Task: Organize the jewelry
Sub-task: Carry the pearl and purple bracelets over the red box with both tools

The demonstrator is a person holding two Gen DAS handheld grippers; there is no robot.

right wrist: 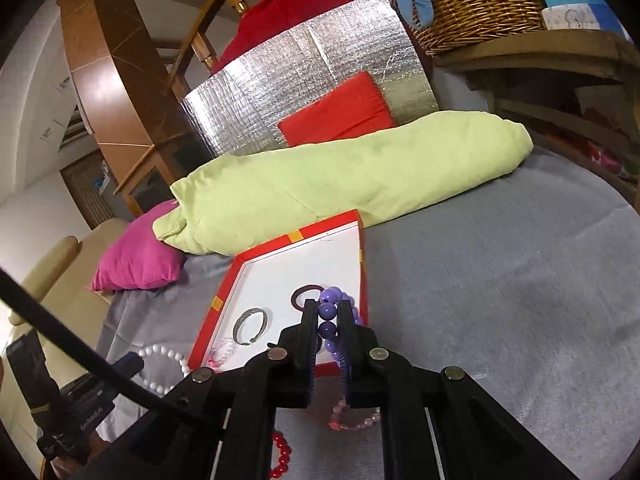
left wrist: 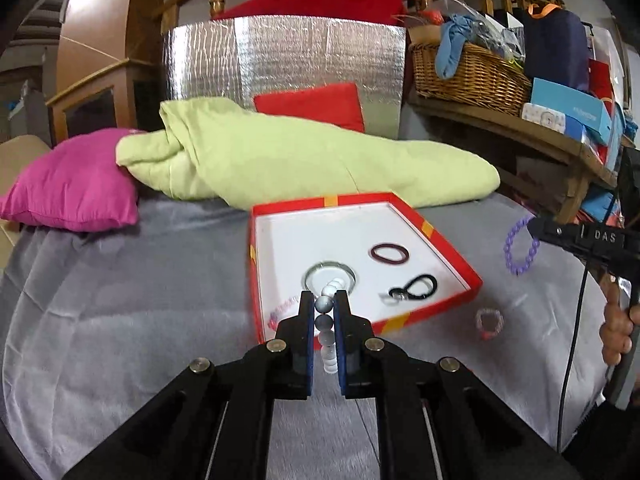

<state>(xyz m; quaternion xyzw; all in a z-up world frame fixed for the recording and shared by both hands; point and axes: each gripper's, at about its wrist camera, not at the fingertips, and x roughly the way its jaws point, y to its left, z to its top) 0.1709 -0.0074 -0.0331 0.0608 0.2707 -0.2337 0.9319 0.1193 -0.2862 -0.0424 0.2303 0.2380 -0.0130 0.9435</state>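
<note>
A: Two bracelets are in hand at once. The left gripper has its jaws closed on the white bead bracelet, held just over the near edge of the red box. The right gripper has its jaws closed on the purple bead bracelet, above the box's near right corner.

B: What is already inside?

A: A silver bangle, a dark hair tie, a black looped tie, and something pale pink at the near left corner, too blurred to name. A pink bead bracelet and a red bead bracelet lie on the grey bedcover, outside the box.

B: How do the beads handle?

A: I judge them light but slippery: hard, round, glossy beads on a limp string. Pinching across one bead, with its neighbours either side of the pads, looks safest; the rest of the loop will hang and swing. Each should be lowered well inside the wall, since the soft cover lets the box tilt.
</note>
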